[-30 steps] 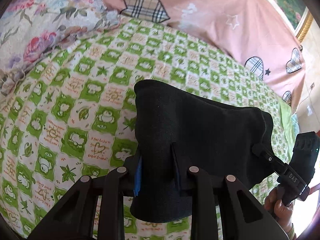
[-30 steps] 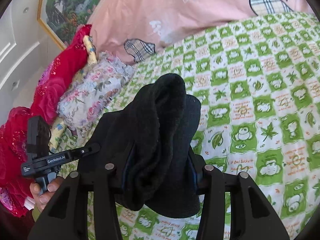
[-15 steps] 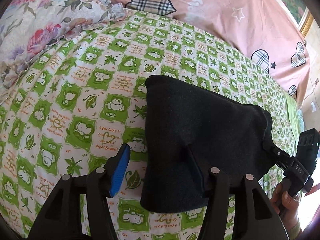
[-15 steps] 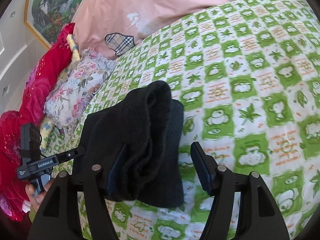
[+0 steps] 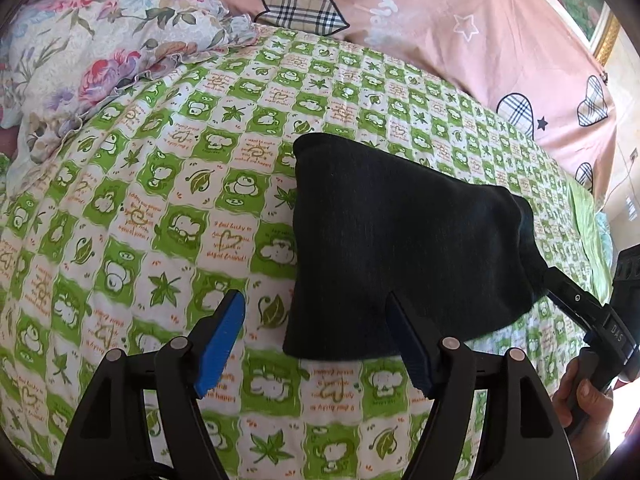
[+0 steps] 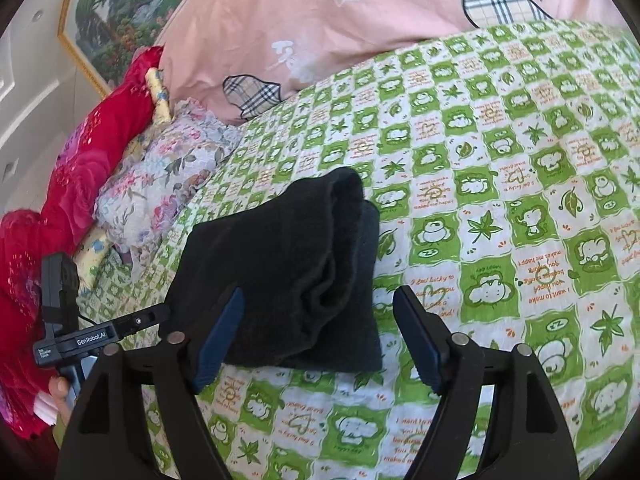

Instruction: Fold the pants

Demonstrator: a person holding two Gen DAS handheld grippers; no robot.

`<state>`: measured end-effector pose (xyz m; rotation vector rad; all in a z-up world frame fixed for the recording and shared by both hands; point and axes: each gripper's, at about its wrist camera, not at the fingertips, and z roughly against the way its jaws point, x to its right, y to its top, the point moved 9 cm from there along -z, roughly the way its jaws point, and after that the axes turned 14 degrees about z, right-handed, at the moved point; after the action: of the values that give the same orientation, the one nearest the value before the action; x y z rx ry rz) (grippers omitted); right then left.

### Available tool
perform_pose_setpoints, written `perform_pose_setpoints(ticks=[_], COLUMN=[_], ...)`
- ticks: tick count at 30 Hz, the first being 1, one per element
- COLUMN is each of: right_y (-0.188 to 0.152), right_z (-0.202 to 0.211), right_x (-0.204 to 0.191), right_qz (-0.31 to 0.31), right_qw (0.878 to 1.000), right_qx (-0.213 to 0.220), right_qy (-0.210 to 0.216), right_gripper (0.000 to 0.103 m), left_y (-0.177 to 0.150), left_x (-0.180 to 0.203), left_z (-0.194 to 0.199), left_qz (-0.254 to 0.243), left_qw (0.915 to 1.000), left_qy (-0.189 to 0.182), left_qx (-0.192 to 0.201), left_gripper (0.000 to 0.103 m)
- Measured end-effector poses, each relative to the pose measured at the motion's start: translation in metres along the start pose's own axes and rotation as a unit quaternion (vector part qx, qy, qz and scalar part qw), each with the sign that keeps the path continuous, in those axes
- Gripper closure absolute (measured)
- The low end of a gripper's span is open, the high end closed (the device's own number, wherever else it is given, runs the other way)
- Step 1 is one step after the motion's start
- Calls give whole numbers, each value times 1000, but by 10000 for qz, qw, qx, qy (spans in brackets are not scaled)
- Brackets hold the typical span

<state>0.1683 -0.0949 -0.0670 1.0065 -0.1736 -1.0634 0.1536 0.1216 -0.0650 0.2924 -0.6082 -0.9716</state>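
Observation:
The black pants lie folded into a compact bundle on the green checked bedspread. In the right wrist view the pants show stacked layers at their near end. My left gripper is open and empty, just in front of the bundle's near left corner. My right gripper is open and empty, with the bundle's near edge between its blue fingers. The right gripper also shows in the left wrist view beside the bundle's right end; the left gripper shows in the right wrist view.
A floral pillow and a pink quilt with plaid hearts lie at the bed's head. Red bedding is piled to the left. A framed landscape picture hangs on the wall behind.
Both grippers have opened and let go of the pants. They have drawn back a little, and the folded bundle now rests flat on the bedspread.

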Motion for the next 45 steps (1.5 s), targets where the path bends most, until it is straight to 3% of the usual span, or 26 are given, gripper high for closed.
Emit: perform_pose_setpoints(ticks=[8,25,33,45], right_y=[-8,-38,-37,-33], right_z=[12,17,11,16], right_x=[-26,-65,-75,-79], right_qz=[579,1075,1353,1514], right_qw=[9980,9930,9888,9858], right_qx=[11,-68,-228,-110], right_qy=[-259,-475,-585,-725], right_gripper=[19,7,5,1], left_y=[-17,-45,-41,-38], left_x=[3,0,2,5], left_z=[10,28,40,57], left_qz=[-141,-421,-648,-836], left_qw=[9999,9983,9952,9891], left_qy=[57,323,529,788], left_qx=[78,255,497,924], left_gripper=[26,22,20,20])
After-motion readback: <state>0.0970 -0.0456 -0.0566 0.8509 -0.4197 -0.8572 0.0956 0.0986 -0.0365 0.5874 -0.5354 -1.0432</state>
